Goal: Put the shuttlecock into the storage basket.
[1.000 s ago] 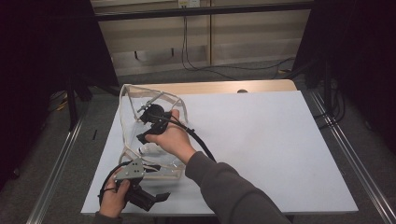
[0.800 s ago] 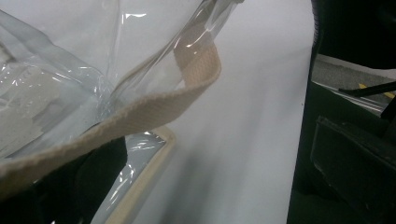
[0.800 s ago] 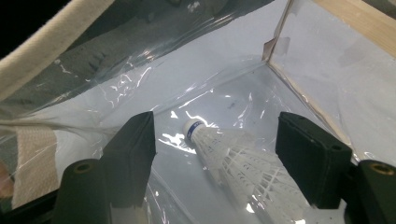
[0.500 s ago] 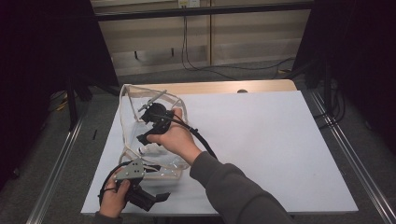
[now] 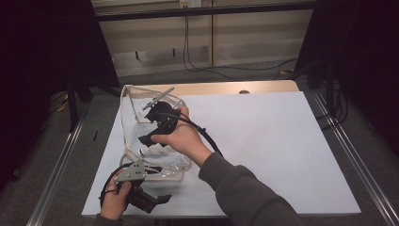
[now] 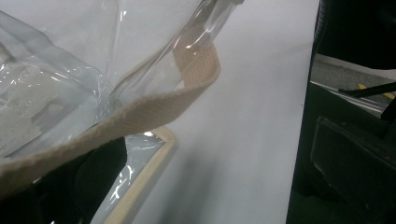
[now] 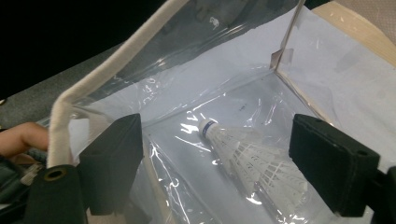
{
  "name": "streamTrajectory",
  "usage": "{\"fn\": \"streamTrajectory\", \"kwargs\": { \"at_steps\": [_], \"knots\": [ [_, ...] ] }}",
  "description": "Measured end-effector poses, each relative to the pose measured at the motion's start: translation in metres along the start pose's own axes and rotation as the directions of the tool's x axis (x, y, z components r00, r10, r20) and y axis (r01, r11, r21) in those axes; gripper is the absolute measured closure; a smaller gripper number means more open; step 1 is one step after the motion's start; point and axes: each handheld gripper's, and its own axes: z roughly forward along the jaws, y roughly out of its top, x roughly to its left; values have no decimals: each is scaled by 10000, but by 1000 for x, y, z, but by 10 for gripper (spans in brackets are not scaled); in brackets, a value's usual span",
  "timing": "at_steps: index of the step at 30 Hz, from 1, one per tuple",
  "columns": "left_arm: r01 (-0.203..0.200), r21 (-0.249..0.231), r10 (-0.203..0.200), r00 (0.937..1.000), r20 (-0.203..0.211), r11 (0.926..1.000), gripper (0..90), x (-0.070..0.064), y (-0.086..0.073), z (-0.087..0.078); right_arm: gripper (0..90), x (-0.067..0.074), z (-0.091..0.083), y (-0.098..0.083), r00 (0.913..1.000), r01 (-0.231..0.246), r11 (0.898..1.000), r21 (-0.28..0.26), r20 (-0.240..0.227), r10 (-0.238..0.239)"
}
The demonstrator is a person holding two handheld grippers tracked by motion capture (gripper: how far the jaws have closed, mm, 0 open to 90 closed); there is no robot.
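table (image 5: 282,141): white, wood far edge | floor (image 5: 263,75): grey carpet | wall (image 5: 235,33): beige panels | sides: dark

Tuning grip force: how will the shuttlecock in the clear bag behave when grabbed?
The shuttlecock is probably very light: its skirt is thin white mesh. That skirt looks crushable, so squeeze gently. It lies on its side on glossy plastic in the bag, so a nudge would likely slide or roll it.
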Motion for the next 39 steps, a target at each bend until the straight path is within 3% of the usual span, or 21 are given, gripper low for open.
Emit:
{"fn": "streamTrajectory", "kwargs": {
  "at_steps": [15, 39],
  "knots": [
    [-121, 59, 121, 9999, -26, 9999, 37, 0, 0, 0, 113, 0, -25, -4, 9979, 267, 9992, -305, -581, -284],
    [-115, 118, 116, 9999, -33, 9999, 36, -1, 1, 1, 88, -19, -61, -28, 9984, 104, 9982, -591, -555, -137]
  ]
}}
